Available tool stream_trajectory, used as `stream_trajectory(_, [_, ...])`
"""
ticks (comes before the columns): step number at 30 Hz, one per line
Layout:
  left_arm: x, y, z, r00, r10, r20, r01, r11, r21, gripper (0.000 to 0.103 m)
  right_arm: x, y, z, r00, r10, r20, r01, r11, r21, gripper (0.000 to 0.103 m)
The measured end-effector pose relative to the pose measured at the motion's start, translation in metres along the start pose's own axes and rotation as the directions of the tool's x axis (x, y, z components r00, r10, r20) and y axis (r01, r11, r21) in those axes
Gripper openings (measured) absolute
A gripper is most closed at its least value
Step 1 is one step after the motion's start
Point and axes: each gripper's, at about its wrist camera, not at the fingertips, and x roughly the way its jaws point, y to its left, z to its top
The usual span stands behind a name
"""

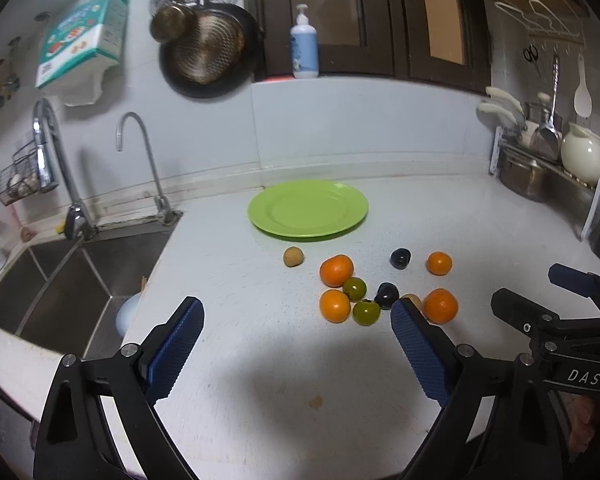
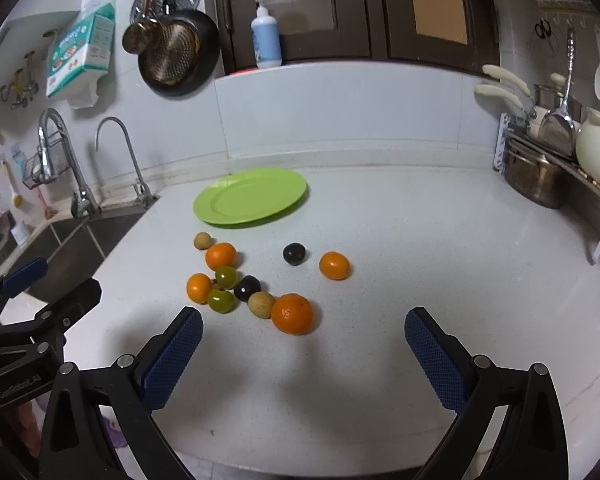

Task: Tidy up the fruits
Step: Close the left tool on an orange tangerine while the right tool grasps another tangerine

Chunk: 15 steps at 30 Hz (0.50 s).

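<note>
White speckled counter (image 1: 260,360) fills the left wrist view, sink (image 1: 60,280) at nine o'clock. Left gripper (image 1: 296,320) hangs with jaws wide and empty. Fruits (image 1: 364,288) cluster at its one o'clock, below the bare green plate (image 1: 260,216): small, round, smooth, likely to roll, so pinch across the middle.

Right wrist view: right gripper (image 2: 304,332) gapes empty, largest orange (image 2: 292,314) just beyond at twelve o'clock; dark plum (image 2: 294,254) probably bruises.

Plate: green plate (image 1: 308,209), bare, on the white counter (image 1: 260,360).
Fruit: oranges (image 1: 336,270), green and dark fruits clustered near it.
Left gripper (image 1: 296,320): jaws wide, nothing between.
</note>
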Motion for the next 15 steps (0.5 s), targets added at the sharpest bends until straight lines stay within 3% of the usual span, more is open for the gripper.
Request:
stream_trajectory(8, [0.043,-0.002,-0.001,0.998,-0.048,-0.038,0.053,0.992,0.114,0.084,0.036,0.006,-0.004,0.997,-0.018,-0.076,0.018,1.0,0.001,0.094])
stream_trajectory(15, [0.079,-0.006,-0.006,0.986,-0.121,-0.113,0.141,0.97,0.197,0.075,0.062,0.011,-0.01,0.99,-0.021,-0.138,0.021,1.0,0.0,0.086])
